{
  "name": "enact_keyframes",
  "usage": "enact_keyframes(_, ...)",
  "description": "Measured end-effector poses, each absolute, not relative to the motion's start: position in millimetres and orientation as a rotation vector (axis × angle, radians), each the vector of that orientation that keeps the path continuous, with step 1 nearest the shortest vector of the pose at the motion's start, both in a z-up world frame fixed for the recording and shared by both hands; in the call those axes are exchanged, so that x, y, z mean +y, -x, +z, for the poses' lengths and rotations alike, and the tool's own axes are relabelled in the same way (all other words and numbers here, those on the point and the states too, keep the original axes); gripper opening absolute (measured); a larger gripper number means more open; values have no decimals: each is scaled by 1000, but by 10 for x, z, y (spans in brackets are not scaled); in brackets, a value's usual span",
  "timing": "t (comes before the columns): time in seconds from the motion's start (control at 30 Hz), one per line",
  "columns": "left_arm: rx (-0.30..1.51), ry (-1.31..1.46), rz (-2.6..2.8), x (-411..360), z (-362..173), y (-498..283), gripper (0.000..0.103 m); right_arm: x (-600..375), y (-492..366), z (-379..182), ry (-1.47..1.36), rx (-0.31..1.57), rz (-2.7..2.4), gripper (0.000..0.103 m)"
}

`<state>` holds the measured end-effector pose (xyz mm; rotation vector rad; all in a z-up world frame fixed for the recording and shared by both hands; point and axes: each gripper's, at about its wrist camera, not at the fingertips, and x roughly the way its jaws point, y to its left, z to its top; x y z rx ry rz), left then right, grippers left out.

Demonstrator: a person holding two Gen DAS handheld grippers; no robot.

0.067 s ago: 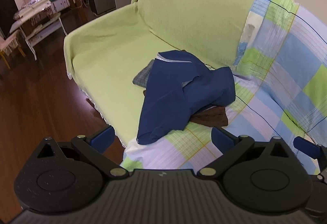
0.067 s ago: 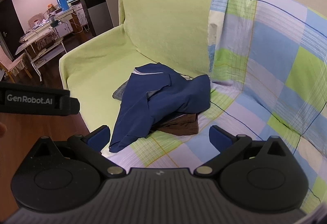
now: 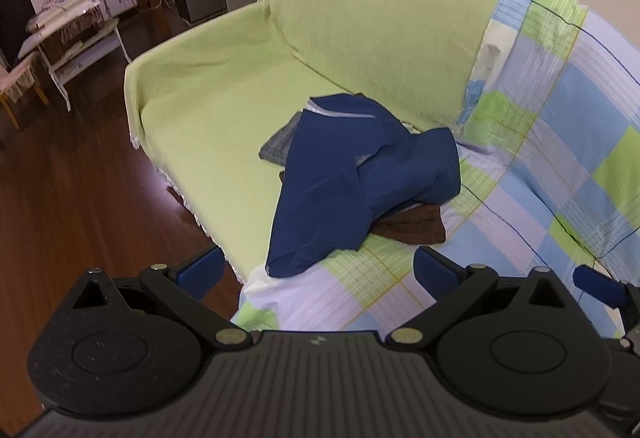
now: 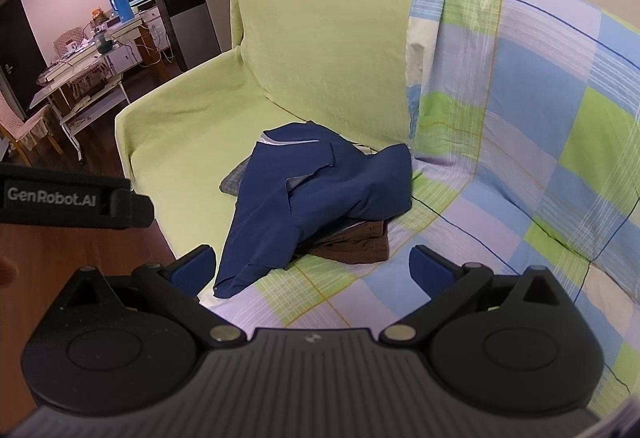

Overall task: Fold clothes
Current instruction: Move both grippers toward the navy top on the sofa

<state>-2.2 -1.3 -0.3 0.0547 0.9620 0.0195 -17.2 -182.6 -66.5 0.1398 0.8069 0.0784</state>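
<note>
A crumpled navy blue garment (image 3: 352, 178) (image 4: 312, 194) lies in a heap on the sofa seat, partly covering a brown garment (image 3: 416, 226) (image 4: 356, 242) and a grey one (image 3: 280, 144) (image 4: 236, 180). My left gripper (image 3: 316, 270) hangs open above the seat's front edge, short of the blue cloth's lower tip, nothing between its fingers. My right gripper (image 4: 312, 266) is also open and empty, just in front of the pile. The left gripper's body (image 4: 72, 202) shows at the left edge of the right wrist view.
The sofa wears a light green cover (image 3: 224, 118) on its left and a blue-green checked sheet (image 3: 560, 166) on its right. Dark wooden floor (image 3: 80, 206) lies left of it. A cluttered table (image 4: 80, 66), a chair (image 4: 24, 130) and a fridge (image 4: 184, 6) stand far back.
Both views have shifted very slightly closer to the pile. The clothes have not moved and both grippers stay open.
</note>
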Motion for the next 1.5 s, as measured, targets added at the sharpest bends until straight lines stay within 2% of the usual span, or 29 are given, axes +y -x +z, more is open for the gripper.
enact_keyframes(0.23,972,-22,46,35,-164,298,102,-1785,158,-684,-110,813,85,102)
enact_keyframes(0.5,1007,45,97,412,-155,272,102,-1792,55,-675,-101,834,95,102)
enact_keyframes(0.73,1049,45,98,471,-311,154,102,-1835,51,-894,-94,867,63,102)
enact_keyframes(0.97,1106,-14,13,490,-673,-259,101,-1873,-43,-1227,-123,913,40,100)
enact_keyframes(1.17,1143,-76,-60,567,-1011,-805,101,-1726,-279,-1293,-201,939,-34,96)
enact_keyframes(1.23,1163,-73,-99,455,-1370,-1106,101,-1682,-408,-1389,-225,942,-73,95)
enact_keyframes(1.5,1225,-49,-187,290,-2181,-1840,101,-1558,-783,-1985,-333,1006,-182,95)
